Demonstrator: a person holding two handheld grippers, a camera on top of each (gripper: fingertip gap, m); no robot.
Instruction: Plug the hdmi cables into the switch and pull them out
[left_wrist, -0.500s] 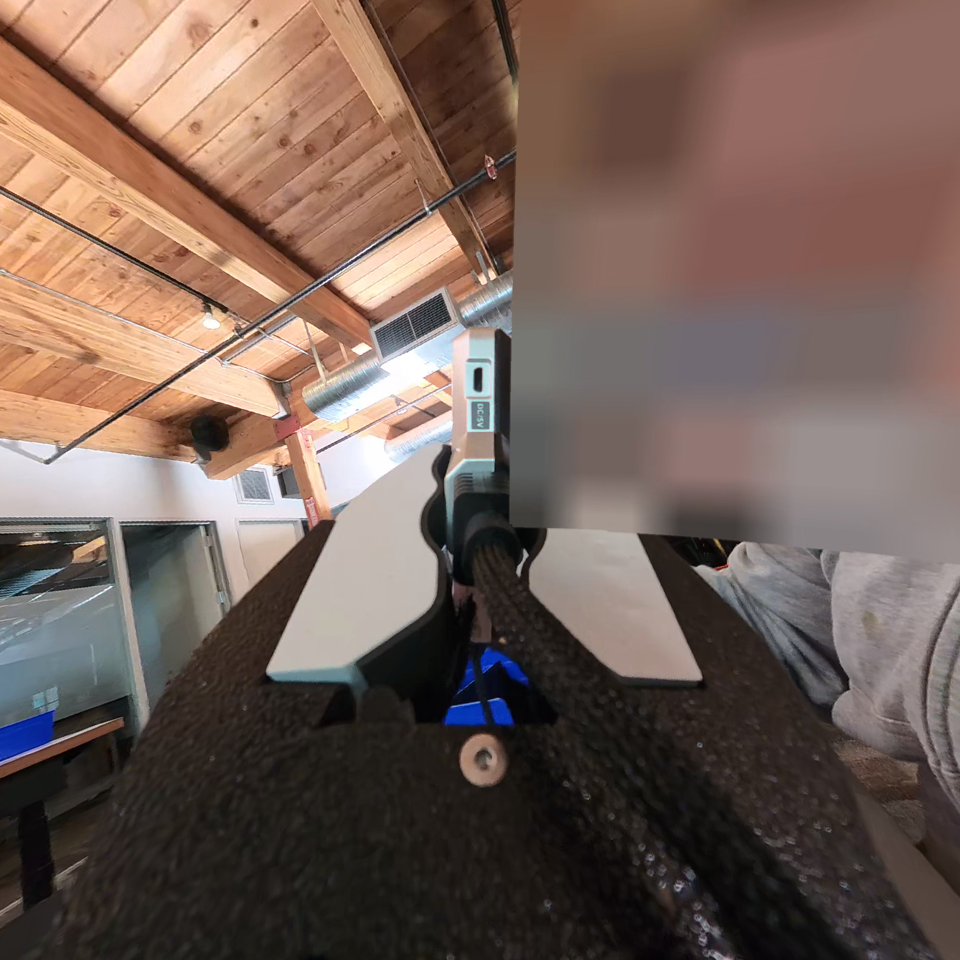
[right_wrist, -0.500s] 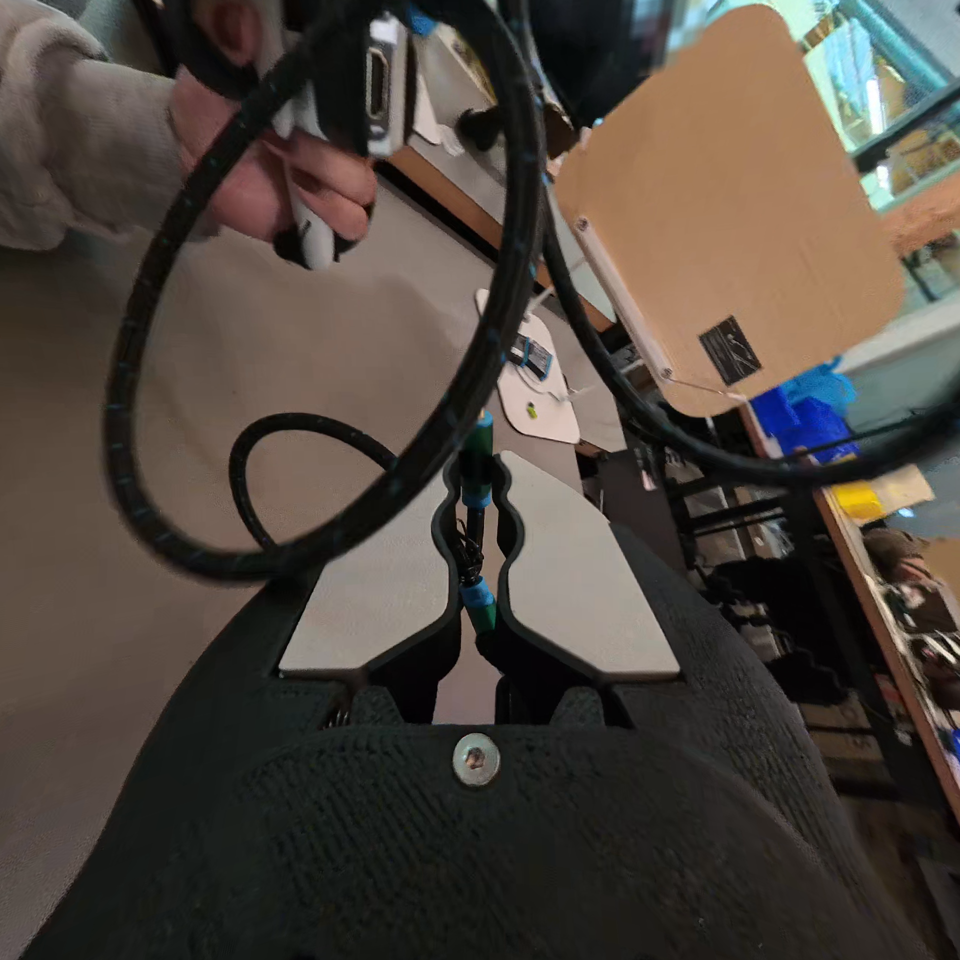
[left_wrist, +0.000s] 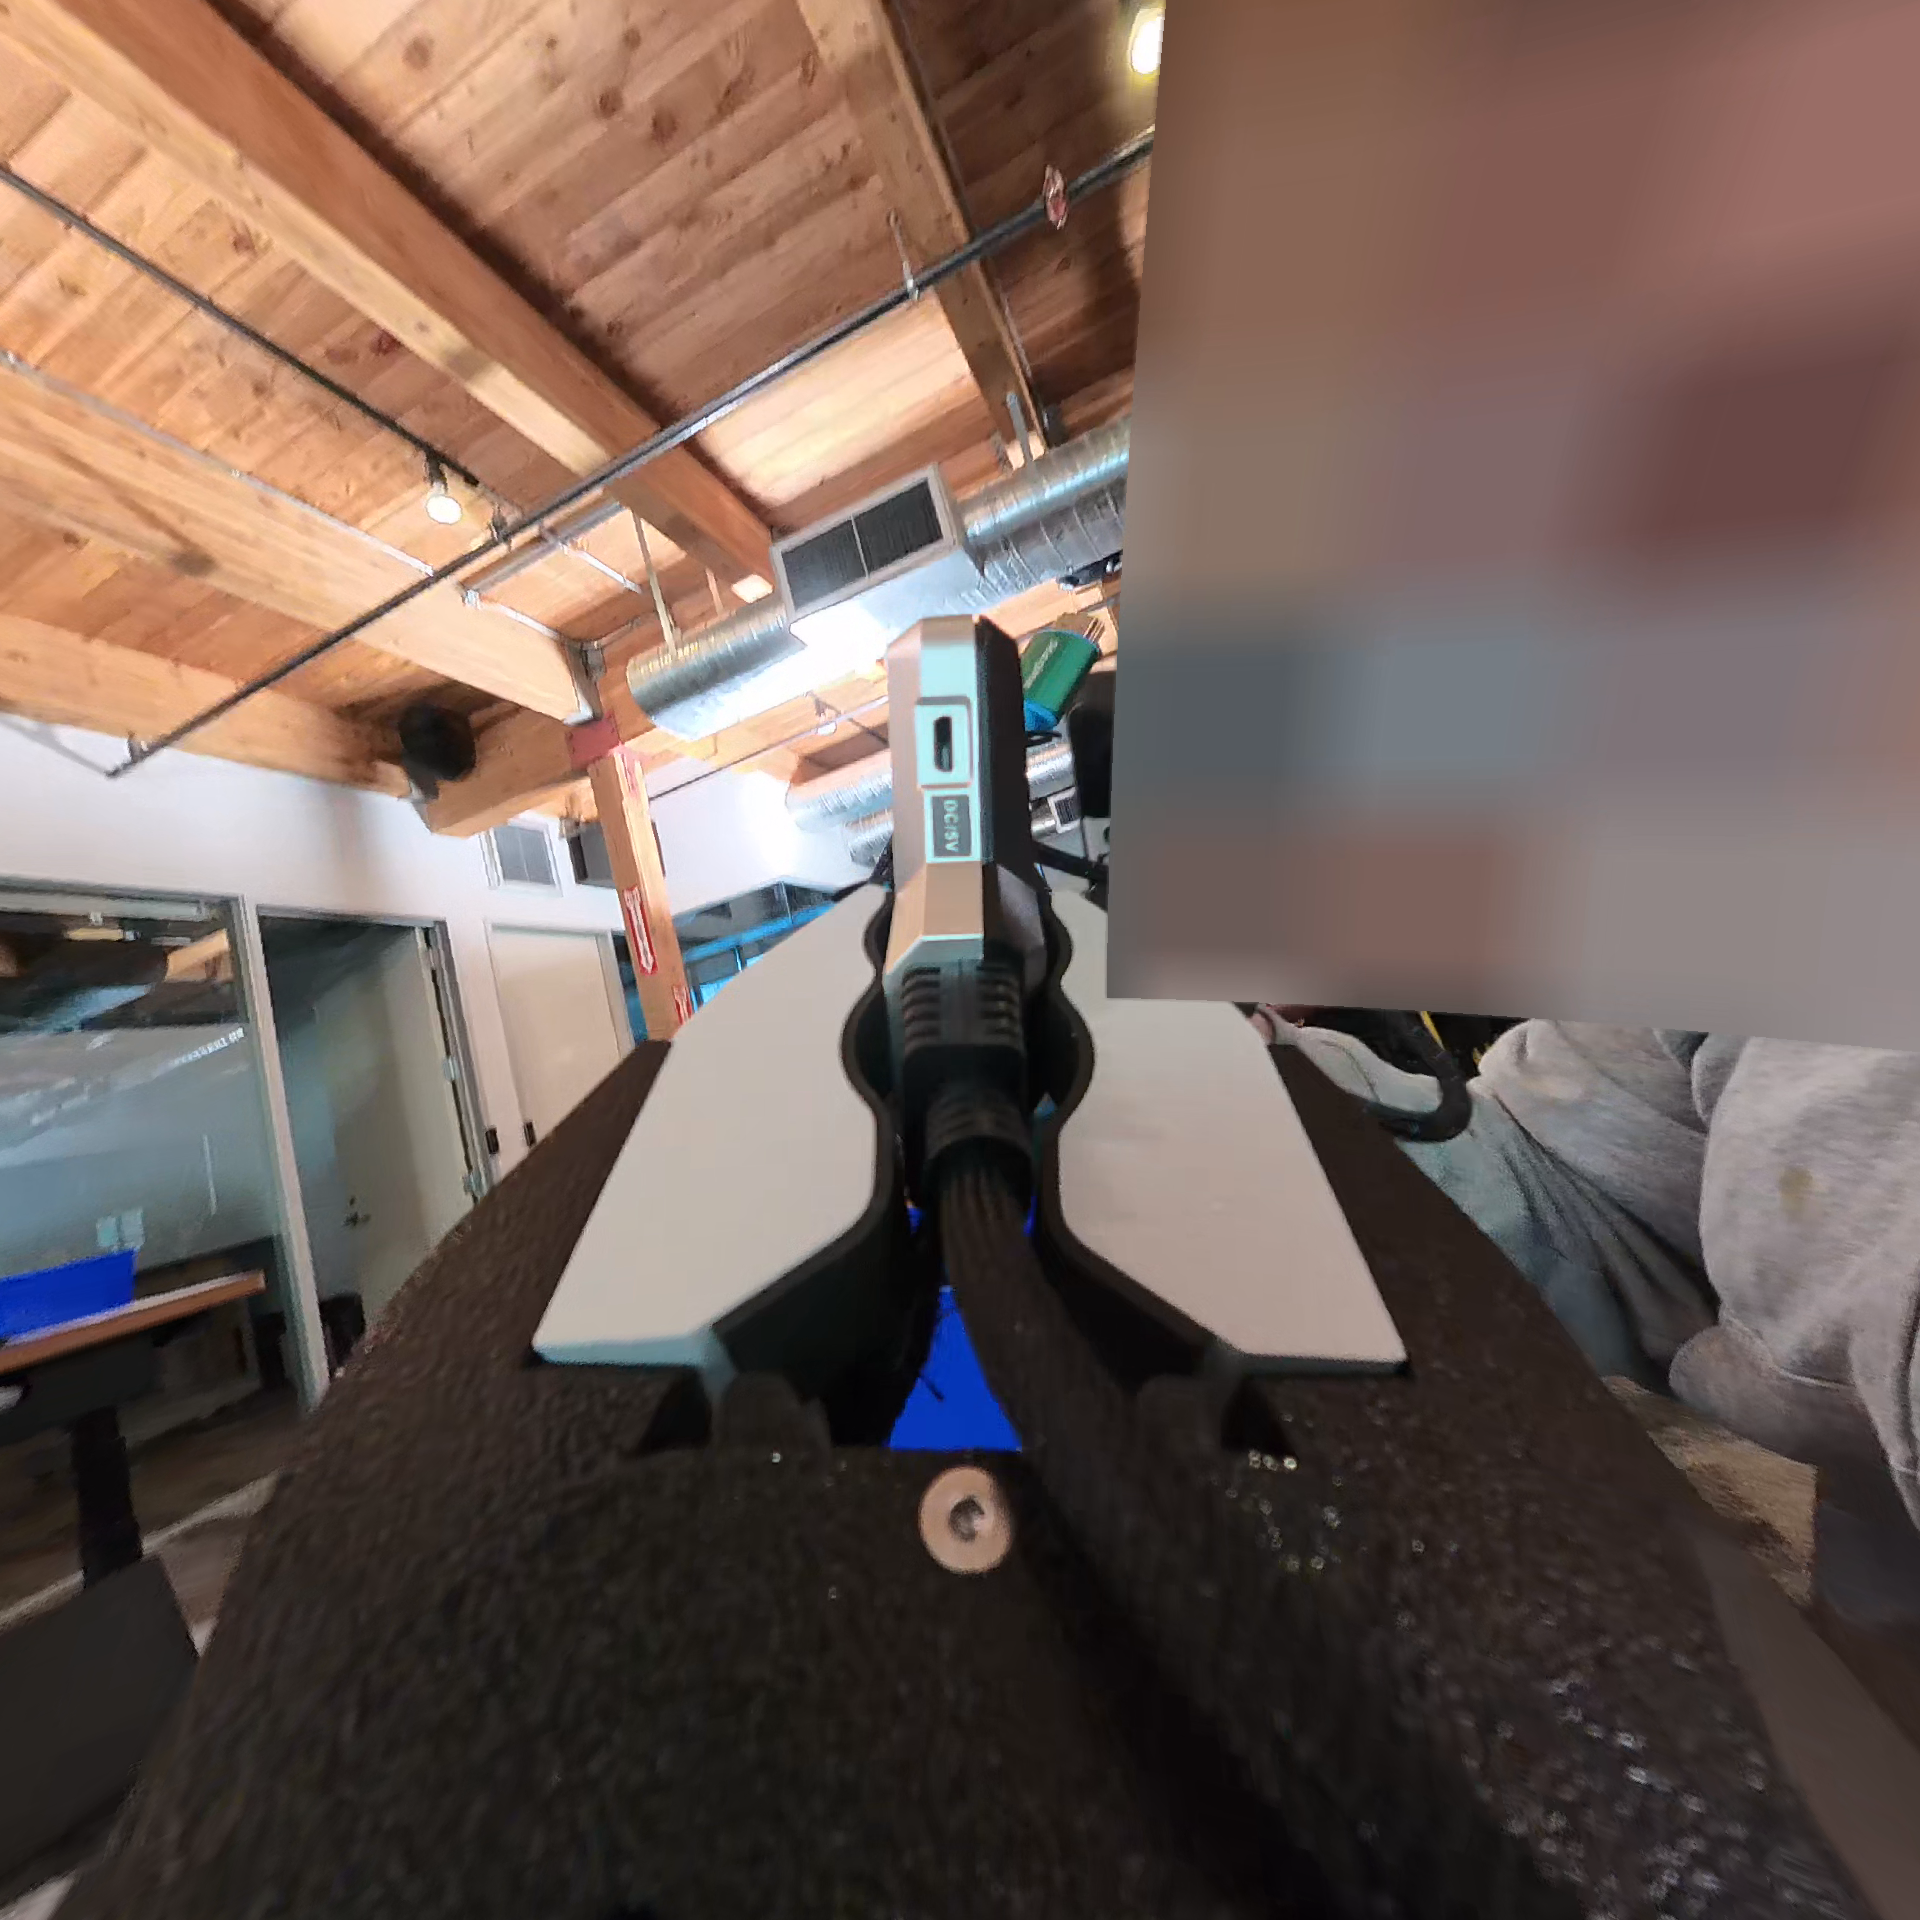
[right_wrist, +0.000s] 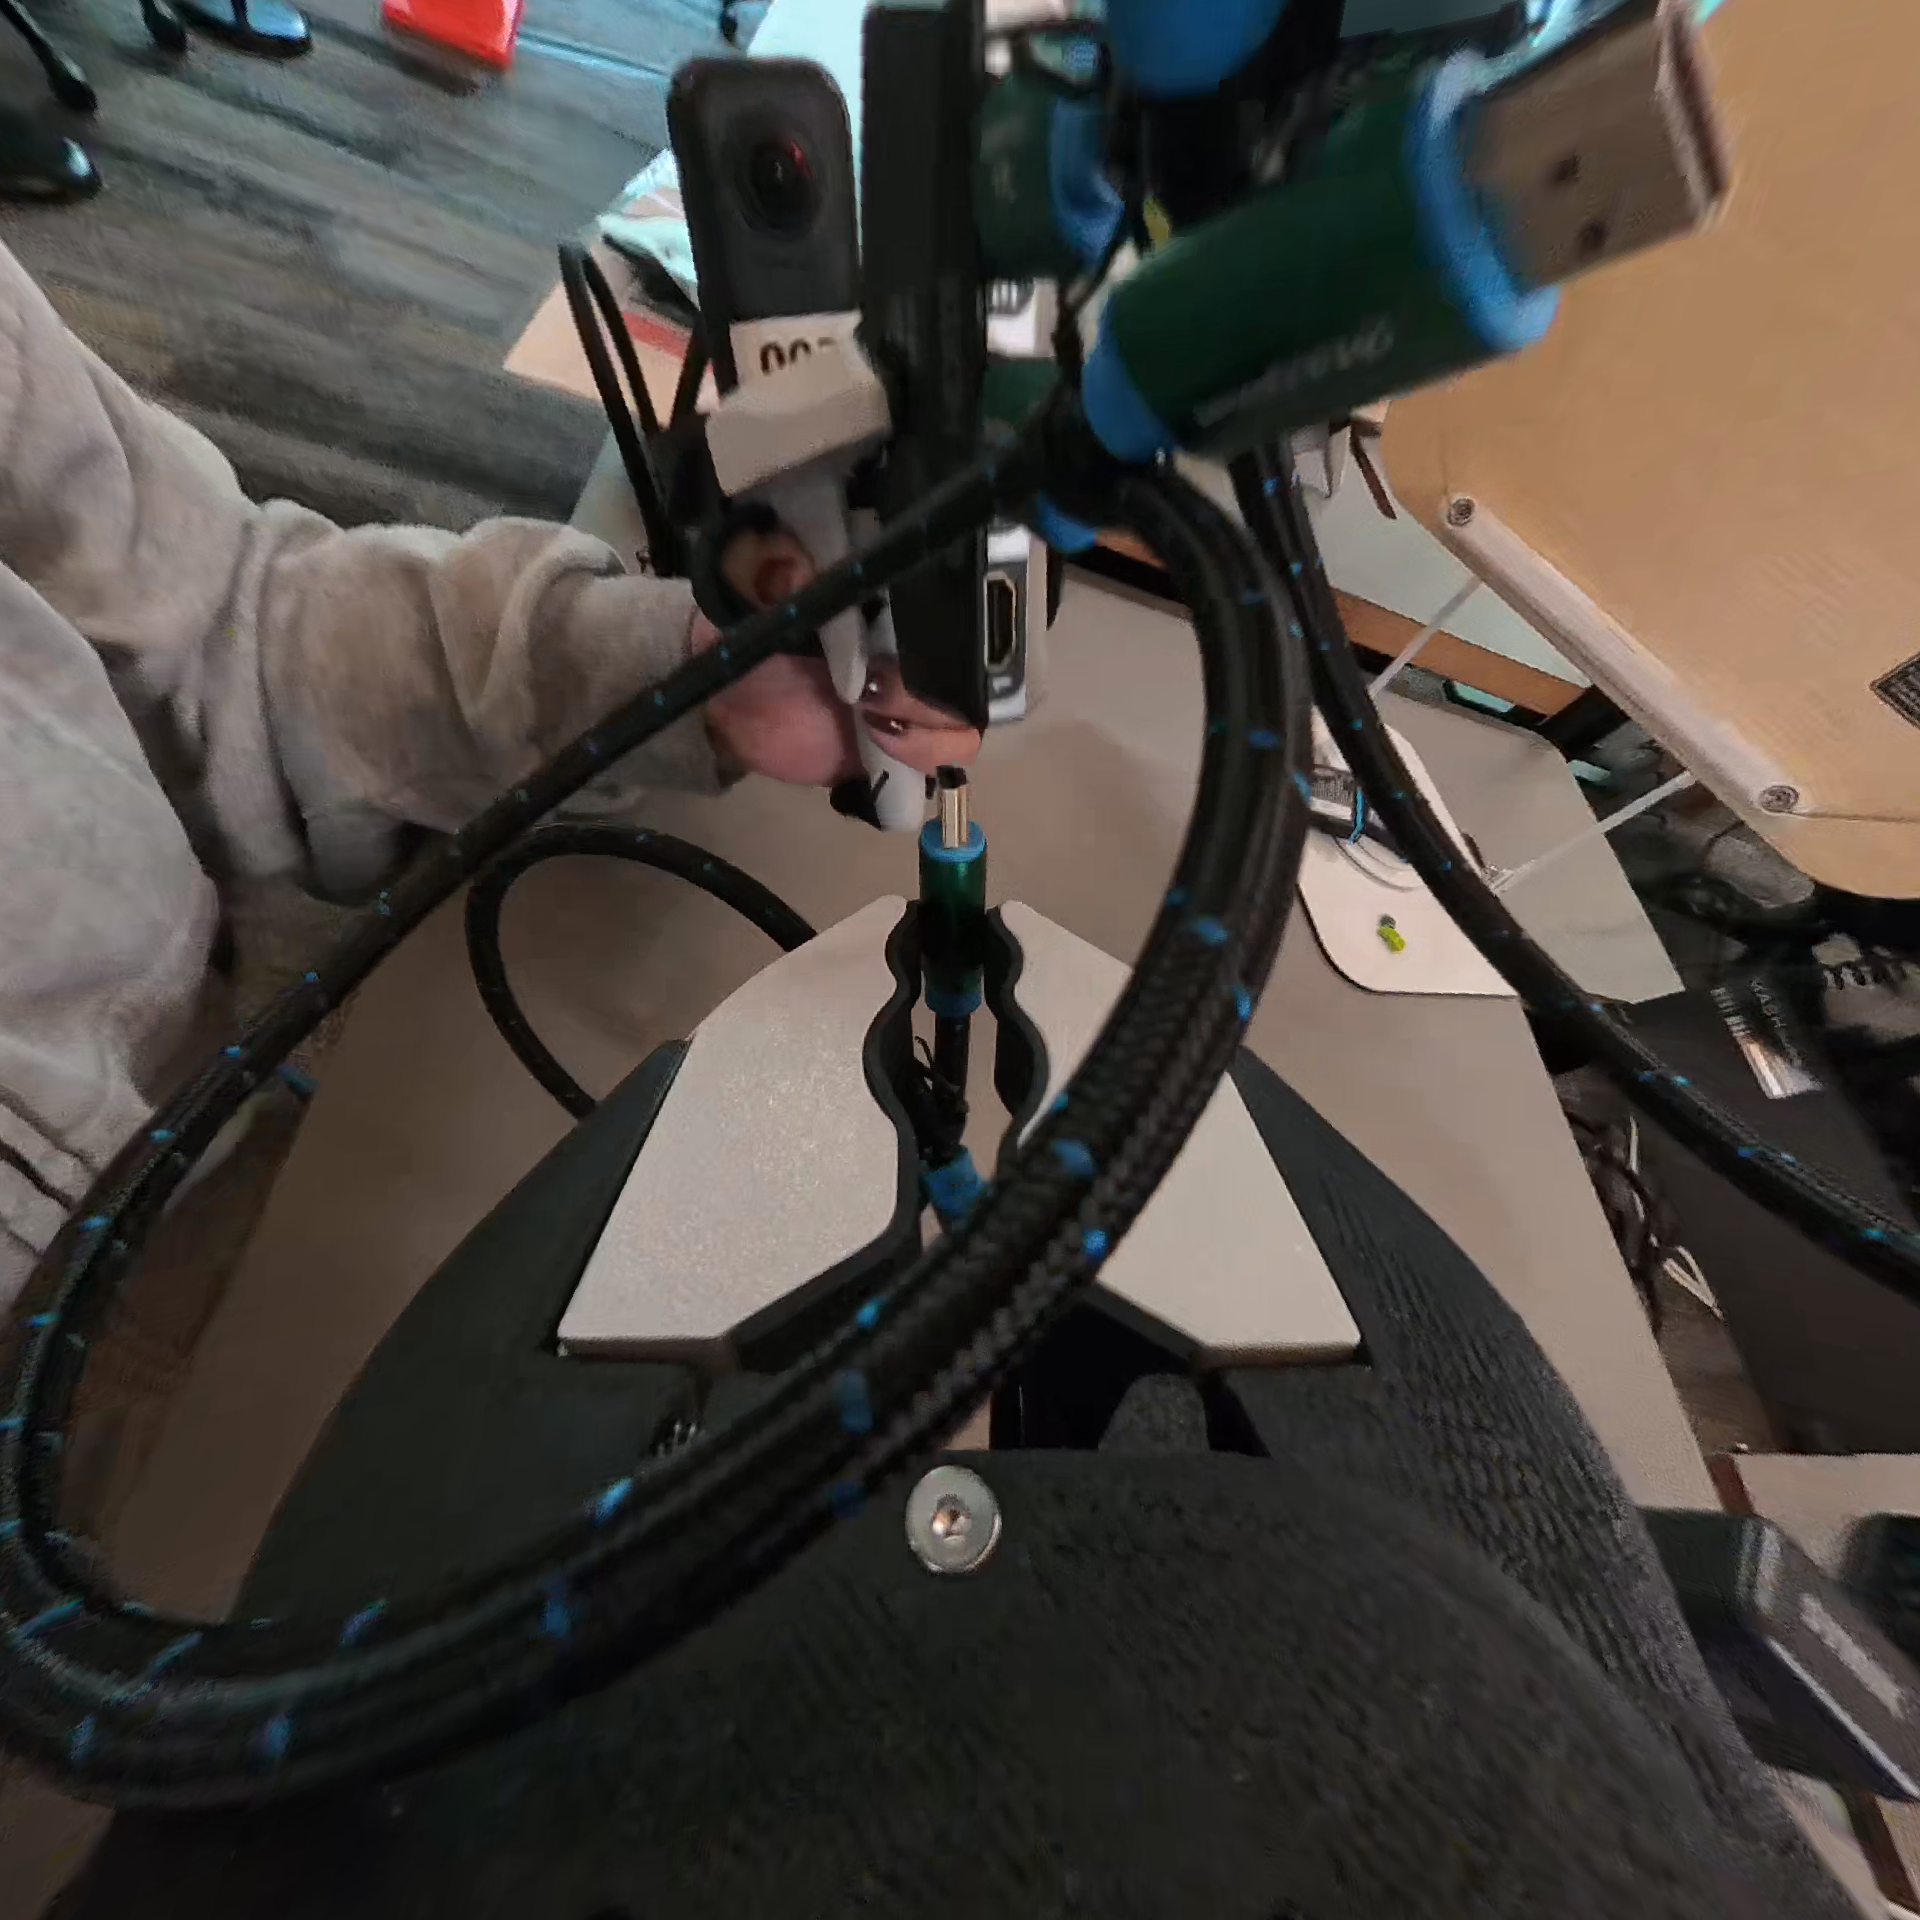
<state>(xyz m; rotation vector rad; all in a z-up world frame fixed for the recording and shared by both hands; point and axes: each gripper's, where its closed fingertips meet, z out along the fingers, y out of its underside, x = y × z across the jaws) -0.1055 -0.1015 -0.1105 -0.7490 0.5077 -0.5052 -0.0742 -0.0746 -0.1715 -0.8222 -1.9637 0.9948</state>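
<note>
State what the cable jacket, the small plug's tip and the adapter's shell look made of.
Cable jacket: braided fabric, matte black with blue flecks; the weave shows.
Plug tip: metal, probably; shiny pale gold.
Adapter shell: likely brushed aluminium; satin silver with crisp edges, though painted plastic is possible.

The left hand-held gripper (right_wrist: 935, 665) and its grey adapter (right_wrist: 1003, 623) have come down toward six o'clock, close above the green plug (right_wrist: 951, 883).
</note>
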